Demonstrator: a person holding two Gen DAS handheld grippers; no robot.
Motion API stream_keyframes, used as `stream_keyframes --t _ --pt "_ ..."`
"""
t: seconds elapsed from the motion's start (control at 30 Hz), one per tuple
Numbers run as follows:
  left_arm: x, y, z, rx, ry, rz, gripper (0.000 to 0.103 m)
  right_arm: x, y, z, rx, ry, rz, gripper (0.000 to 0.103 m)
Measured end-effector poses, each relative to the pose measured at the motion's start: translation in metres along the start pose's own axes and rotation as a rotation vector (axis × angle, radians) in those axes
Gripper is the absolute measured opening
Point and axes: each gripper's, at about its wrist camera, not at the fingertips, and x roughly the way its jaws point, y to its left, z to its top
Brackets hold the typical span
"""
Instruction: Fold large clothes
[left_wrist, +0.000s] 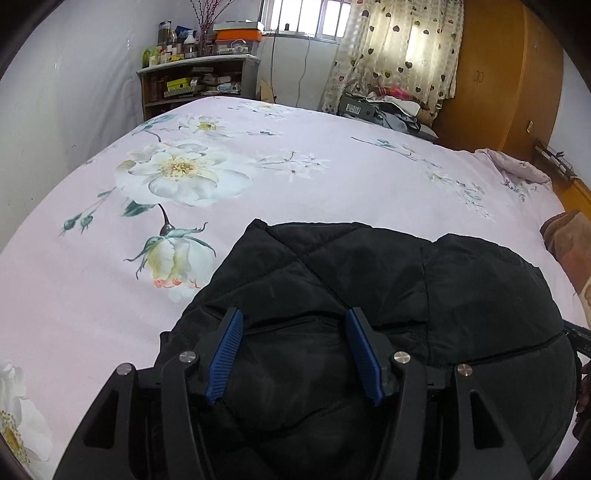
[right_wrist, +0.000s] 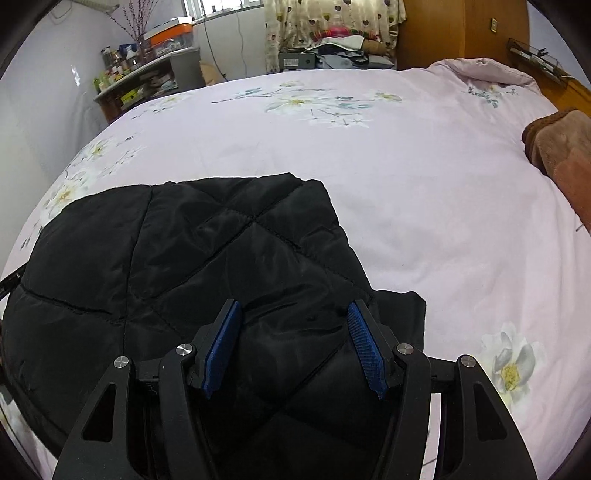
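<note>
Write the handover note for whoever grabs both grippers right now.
Left gripper: open, above the near left part of the black quilted padded jacket, holding nothing.
Right gripper: open, above its near right part, also empty.
The jacket lies in a compact bundle on the pink floral bedsheet.
Done: jacket appears folded in on itself.
Left: check the fold, tidy loose edges; any further folds are your call.

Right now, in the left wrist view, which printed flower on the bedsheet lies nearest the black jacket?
The drooping white rose with orange-tipped petals, just left of the black jacket; the big open bloom lies farther up the bedsheet.
</note>
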Motion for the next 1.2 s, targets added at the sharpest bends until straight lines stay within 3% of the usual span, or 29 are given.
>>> stream_keyframes --t 0.2,0.43,0.63,0.83,1.2 --pt "-0.04 0.009 -0.005 -0.007 -0.034 -0.018 0.06 -0.039 0.01 -0.001 -0.014 -0.064 -0.012 0.06" --pt "-0.102 0.021 -0.051 -0.037 -0.078 -0.05 0.06 -0.076 0.028 -0.023 -0.064 -0.093 -0.003 0.06" --pt "-0.083 0.032 -0.087 -0.06 0.004 -0.007 0.061 -0.063 0.035 -0.053 -0.103 -0.018 -0.009 0.06" --pt "-0.086 0.028 -0.083 -0.053 0.022 0.028 0.061 -0.06 0.024 -0.057 -0.073 0.014 -0.01 0.06" --pt "-0.185 -0.012 -0.115 -0.035 -0.015 -0.022 0.061 -0.155 0.044 -0.097 -0.061 -0.067 0.0 0.06"
